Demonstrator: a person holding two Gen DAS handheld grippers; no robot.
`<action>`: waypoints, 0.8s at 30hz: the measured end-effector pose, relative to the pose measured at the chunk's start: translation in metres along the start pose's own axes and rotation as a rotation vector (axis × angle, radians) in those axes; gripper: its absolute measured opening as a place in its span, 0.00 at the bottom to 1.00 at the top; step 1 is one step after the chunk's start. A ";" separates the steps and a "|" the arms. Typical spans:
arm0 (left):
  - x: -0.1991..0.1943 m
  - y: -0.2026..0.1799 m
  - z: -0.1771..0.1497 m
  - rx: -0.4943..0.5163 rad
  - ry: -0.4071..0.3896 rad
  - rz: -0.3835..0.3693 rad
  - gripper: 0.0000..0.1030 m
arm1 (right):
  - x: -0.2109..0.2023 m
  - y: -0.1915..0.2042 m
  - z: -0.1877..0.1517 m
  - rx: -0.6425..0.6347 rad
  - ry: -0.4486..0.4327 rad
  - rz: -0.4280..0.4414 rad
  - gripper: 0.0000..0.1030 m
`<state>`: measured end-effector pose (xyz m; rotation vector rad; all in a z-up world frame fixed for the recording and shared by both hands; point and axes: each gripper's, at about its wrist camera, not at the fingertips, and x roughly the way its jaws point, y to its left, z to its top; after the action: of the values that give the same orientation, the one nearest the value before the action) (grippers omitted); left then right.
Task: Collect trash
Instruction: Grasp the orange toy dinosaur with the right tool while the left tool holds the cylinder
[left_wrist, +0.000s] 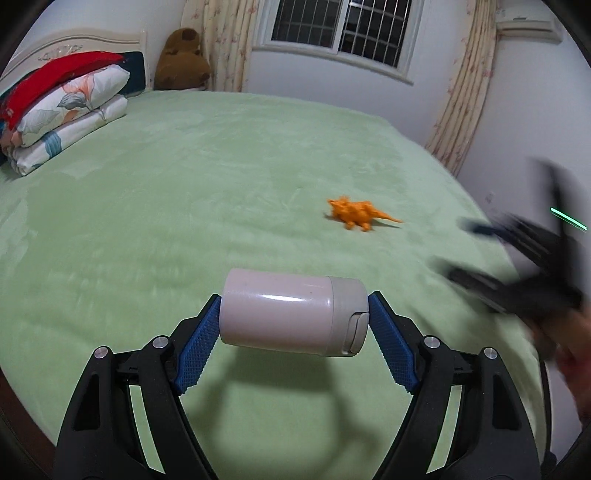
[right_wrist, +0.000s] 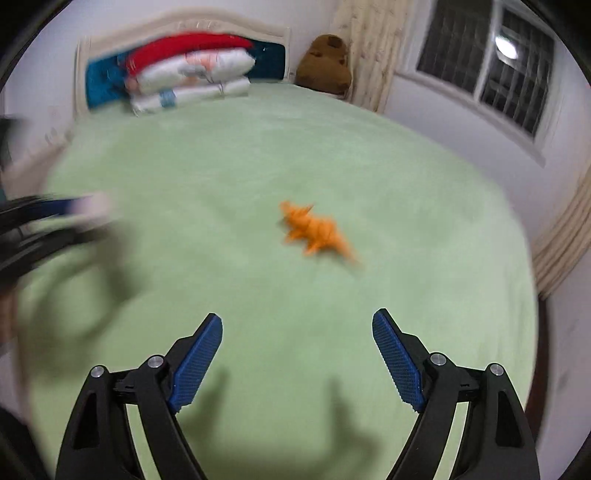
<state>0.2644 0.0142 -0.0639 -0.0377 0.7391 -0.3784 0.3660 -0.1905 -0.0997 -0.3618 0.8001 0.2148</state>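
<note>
left tool (left_wrist: 294, 314) clamped endwise on bottle (left_wrist: 291, 314), rigid, smooth, likely slippery. right tool (right_wrist: 297, 350) apart, empty. dinosaur (right_wrist: 316, 230) on bed (right_wrist: 221, 166): light, stiff; take by body.

Pale grey-white bottle (left_wrist: 293, 314) w/ flip-top cap: lying sideways, cap end to right, lifted clear of green bed (left_wrist: 221, 184), shadow beneath. Pinched end-to-end betw. blue pads of left tongs (left_wrist: 294, 317). Orange toy dinosaur (left_wrist: 356, 214) on bed, farther off, right of centre.
</note>
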 end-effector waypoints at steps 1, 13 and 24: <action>-0.009 -0.002 -0.006 -0.006 -0.009 -0.009 0.74 | 0.027 0.002 0.017 -0.019 0.029 -0.025 0.79; -0.072 -0.010 -0.034 0.002 -0.054 -0.028 0.74 | 0.132 0.001 0.059 0.082 0.202 -0.170 0.56; -0.106 -0.018 -0.041 0.009 -0.079 -0.052 0.74 | 0.020 -0.013 0.025 0.164 0.060 0.026 0.56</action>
<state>0.1600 0.0384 -0.0229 -0.0636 0.6592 -0.4278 0.4008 -0.1916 -0.0951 -0.2035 0.8755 0.1623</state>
